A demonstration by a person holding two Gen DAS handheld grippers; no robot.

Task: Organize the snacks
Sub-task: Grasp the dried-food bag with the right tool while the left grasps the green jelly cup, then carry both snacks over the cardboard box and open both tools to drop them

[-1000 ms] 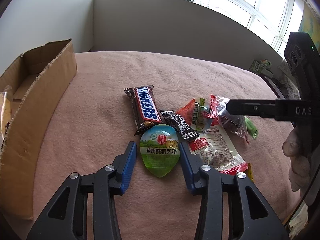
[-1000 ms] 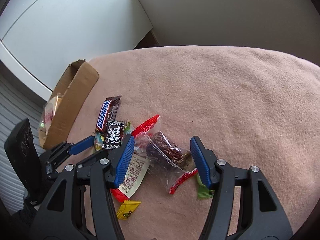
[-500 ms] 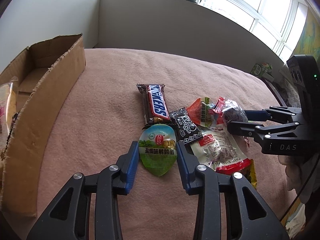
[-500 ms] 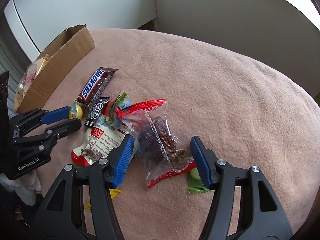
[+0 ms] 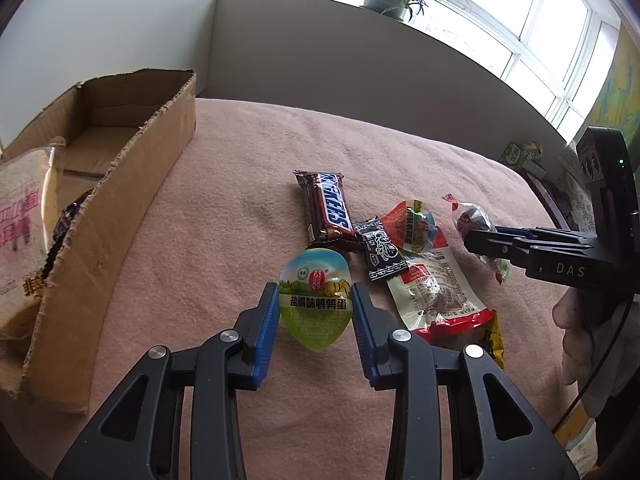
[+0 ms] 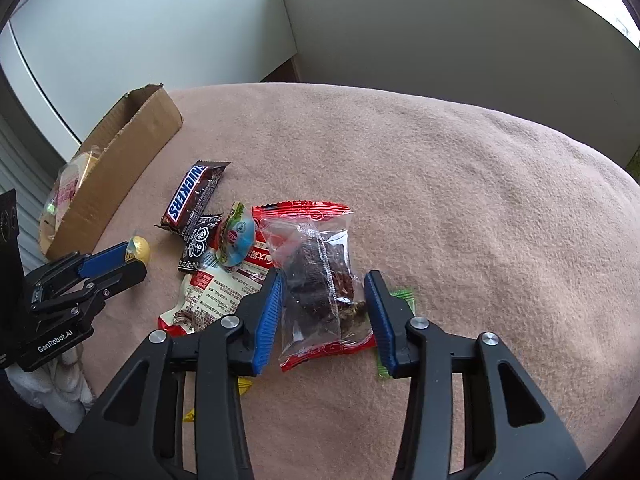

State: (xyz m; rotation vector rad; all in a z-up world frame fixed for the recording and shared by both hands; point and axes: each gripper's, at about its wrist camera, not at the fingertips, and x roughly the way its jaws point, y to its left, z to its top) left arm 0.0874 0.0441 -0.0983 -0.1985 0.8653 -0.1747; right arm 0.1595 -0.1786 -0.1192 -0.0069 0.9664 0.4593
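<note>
Right wrist view, clear snack bag [image 6: 320, 280] between closing right hand-held gripper [image 6: 325, 316]

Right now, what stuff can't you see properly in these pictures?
- Cardboard box: left wrist view, its near wall hides most of what's inside.
- Yellow wrapper: right wrist view, the right gripper covers most of it.
- Green wrapper: same view, a finger hides most of it.
- Bread bag: left wrist view, cut off by the edge.
</note>
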